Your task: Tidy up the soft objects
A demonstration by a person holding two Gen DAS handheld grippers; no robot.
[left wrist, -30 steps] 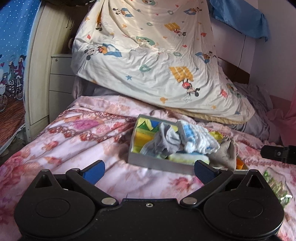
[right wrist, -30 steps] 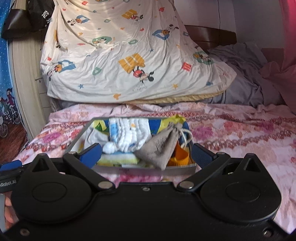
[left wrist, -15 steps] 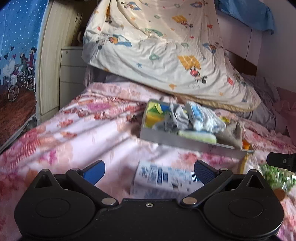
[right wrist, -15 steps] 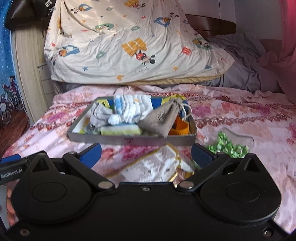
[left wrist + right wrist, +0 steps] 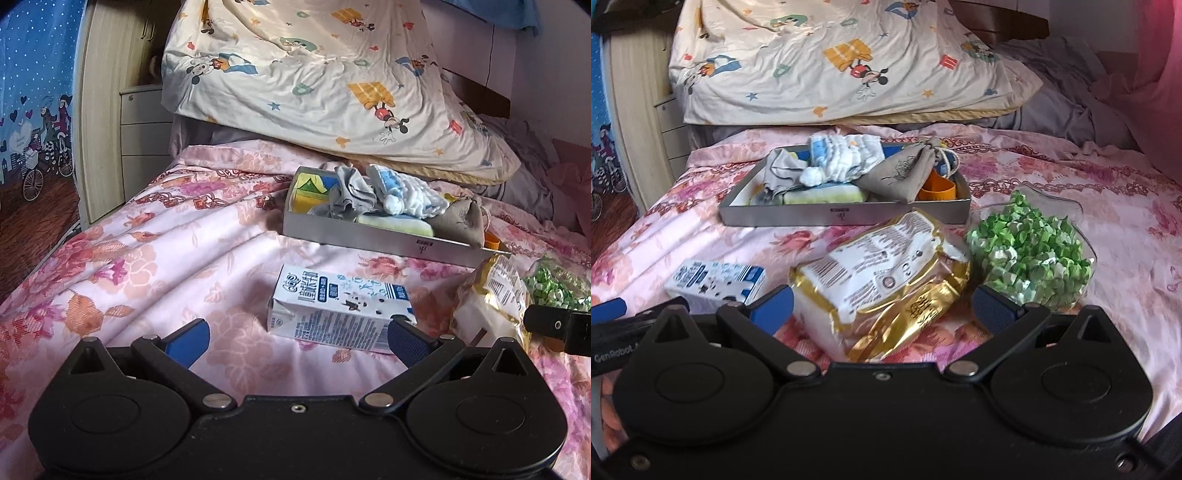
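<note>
1. While both grippers hang spread and empty, left gripper (image 5: 297, 341) risks pinching the rigid milk carton (image 5: 340, 306) just ahead.
2. Right gripper (image 5: 882, 304) straddles the gold snack bag (image 5: 882, 280); the clear container of green paper stars (image 5: 1030, 251) beside it could spill.
3. Soft objects (image 5: 846, 162) sit heaped in the tray (image 5: 846, 216) beyond; the grey pouch (image 5: 905, 175) overhangs its rim and could slide out.

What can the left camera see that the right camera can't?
Only the left wrist view shows the wooden cabinet. Only the right wrist view shows the whole clear bowl of green paper stars and the orange cup. Both show the metal tray, milk carton and gold snack bag.
</note>
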